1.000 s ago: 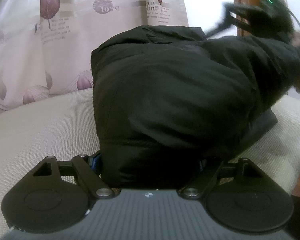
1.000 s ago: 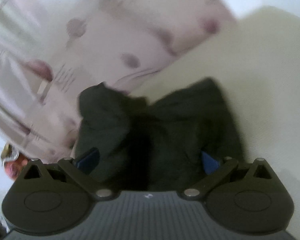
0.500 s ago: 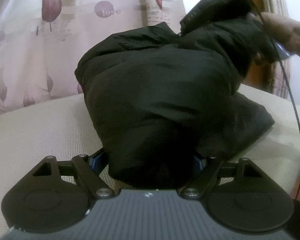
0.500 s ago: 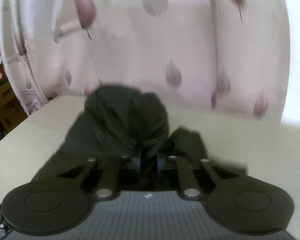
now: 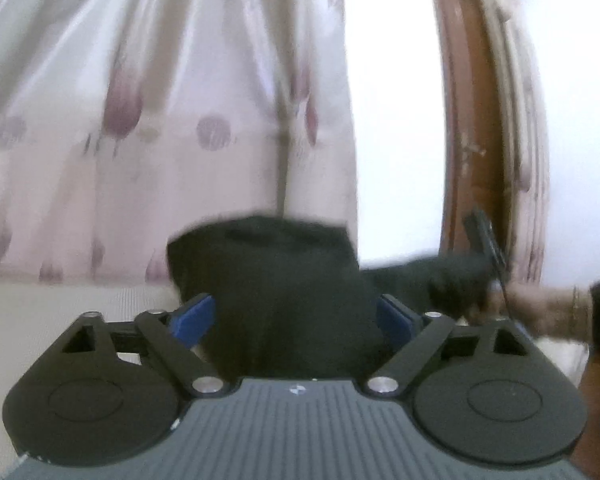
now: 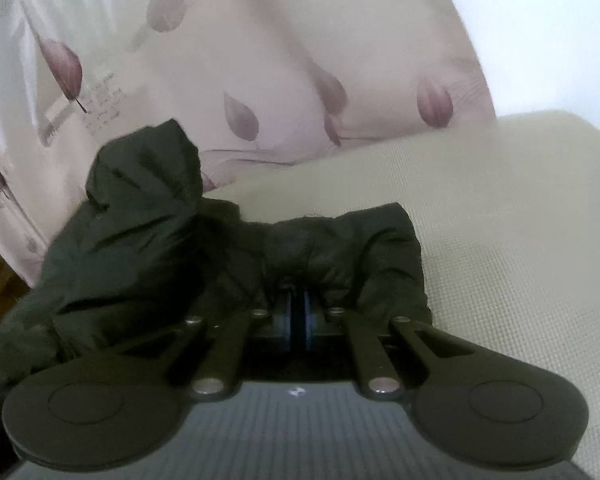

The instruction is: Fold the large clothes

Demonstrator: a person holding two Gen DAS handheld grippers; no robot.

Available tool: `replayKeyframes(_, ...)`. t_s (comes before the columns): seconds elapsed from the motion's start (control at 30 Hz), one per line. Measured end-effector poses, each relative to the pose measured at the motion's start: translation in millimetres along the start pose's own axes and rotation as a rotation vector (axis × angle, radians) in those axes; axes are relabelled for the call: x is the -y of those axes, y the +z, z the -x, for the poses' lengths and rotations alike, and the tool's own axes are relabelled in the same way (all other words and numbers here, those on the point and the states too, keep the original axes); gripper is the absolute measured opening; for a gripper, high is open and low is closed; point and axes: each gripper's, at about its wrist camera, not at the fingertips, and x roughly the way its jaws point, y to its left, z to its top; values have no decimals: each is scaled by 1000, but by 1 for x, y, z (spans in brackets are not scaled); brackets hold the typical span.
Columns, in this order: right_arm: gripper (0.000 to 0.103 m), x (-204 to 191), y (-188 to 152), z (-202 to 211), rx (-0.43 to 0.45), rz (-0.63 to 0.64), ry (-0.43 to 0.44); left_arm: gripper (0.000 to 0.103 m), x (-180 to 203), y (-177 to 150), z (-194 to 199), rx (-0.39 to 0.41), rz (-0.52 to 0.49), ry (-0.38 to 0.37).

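A bulky black padded jacket (image 6: 148, 232) lies bunched on a beige cushioned surface (image 6: 520, 240). My right gripper (image 6: 299, 308) is shut on a fold of the jacket, its blue pads pressed together with cloth bulging around them. In the left wrist view the jacket (image 5: 276, 288) rises between the wide-apart blue pads (image 5: 192, 316) of my left gripper (image 5: 296, 320), which is open; I cannot tell if the pads touch the cloth. The right gripper (image 5: 488, 240) and the hand holding it show at the right of that view, blurred.
A pale curtain with purple leaf prints (image 6: 240, 80) hangs right behind the cushioned surface. A brown wooden frame (image 5: 460, 120) stands at the right. Bare beige surface (image 6: 540, 280) extends to the right of the jacket.
My right gripper closed on a fold of the jacket. The left gripper tilted up, and the jacket mass now looks lower and smaller in its view, stretched out to the right.
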Motion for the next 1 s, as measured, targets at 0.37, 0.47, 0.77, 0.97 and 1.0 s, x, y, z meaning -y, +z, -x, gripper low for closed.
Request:
replayKeyframes(0.37, 74, -7, 47, 48, 77, -139, 152, 94, 4, -2, -88, -167, 118, -218)
replayKeyframes(0.47, 87, -45, 64, 23, -47, -2, 135, 94, 6, -5, -95, -169, 143, -236)
replayKeyframes(0.77, 11, -145, 44, 3, -31, 513, 11, 96, 14, -8, -83, -114, 88, -202)
replayKeyframes(0.97, 9, -102, 15, 51, 126, 469, -128, 103, 28, 7, -73, -28, 16, -165)
replayKeyframes(1.0, 9, -88, 11, 48, 128, 413, -137, 103, 29, 9, -77, -32, 16, -169)
